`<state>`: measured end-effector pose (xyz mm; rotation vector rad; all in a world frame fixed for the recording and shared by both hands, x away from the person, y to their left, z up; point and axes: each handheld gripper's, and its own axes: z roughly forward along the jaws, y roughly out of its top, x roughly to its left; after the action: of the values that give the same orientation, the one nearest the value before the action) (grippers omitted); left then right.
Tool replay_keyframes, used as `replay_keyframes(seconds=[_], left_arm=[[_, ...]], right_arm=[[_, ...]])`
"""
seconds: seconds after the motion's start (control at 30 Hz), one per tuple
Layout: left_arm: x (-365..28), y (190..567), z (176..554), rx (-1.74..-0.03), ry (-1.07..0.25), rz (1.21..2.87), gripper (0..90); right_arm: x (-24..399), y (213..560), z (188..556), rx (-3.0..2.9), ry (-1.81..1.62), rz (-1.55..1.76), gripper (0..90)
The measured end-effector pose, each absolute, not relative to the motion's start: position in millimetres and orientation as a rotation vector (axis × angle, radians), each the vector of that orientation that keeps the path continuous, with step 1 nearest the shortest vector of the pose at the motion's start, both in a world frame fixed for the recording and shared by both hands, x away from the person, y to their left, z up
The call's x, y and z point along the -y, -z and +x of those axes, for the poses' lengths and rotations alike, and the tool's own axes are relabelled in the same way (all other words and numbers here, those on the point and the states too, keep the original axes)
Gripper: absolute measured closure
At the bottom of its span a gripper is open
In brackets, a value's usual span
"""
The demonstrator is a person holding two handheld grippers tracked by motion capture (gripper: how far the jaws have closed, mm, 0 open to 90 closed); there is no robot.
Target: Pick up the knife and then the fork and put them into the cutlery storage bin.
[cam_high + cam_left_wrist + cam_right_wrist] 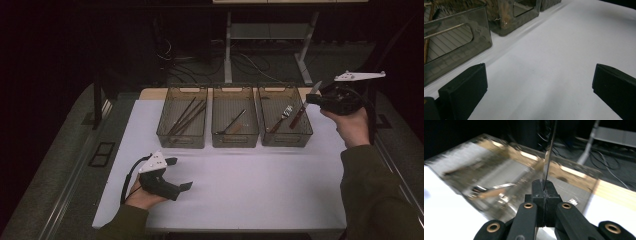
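My right gripper [312, 99] is raised over the right-hand bin [287, 140] at the far right, shut on a table knife [298, 116]. The knife's reddish handle slants down toward the bin and its thin blade points up. In the right gripper view the blade [549, 152] rises out of the shut gripper [544, 188], with the blurred bin [486, 170] below. My left gripper [180, 173] rests low at the table's near left, open, with nothing between its fingers. In the left gripper view the gripper [539, 87] frames bare white table.
Three smoky clear bins stand in a row at the back of the white table [250, 190]. The left bin [181, 140] holds several dark sticks, the middle bin [235, 141] one long utensil, the right bin a fork-like utensil [281, 116]. A bin wall [456, 50] stands near my left gripper.
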<state>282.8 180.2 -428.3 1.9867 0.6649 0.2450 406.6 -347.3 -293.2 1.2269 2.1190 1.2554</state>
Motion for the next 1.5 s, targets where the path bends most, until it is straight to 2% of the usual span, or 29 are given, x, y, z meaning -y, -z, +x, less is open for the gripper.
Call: replay_keyframes(seconds=[0.2,0.5,1.2,1.5], left_arm=[[-180.0,429.5,283.9,-0.668,-0.235,1.989,0.0],[-176.3,430.8,284.0,-0.646,-0.224,1.998,0.0],[-171.5,430.2,281.6,-0.613,-0.224,2.027,0.0],[-171.4,430.2,281.6,-0.610,-0.226,2.024,0.0]], right_arm=[[359.1,308.8,416.7,-2.162,-1.143,1.304,89.5],[348.7,326.4,429.4,-2.267,-0.944,1.309,89.5],[303.7,374.1,481.1,-2.227,-0.973,1.358,88.3],[298.7,383.6,484.9,-2.230,-0.998,1.396,72.4]])
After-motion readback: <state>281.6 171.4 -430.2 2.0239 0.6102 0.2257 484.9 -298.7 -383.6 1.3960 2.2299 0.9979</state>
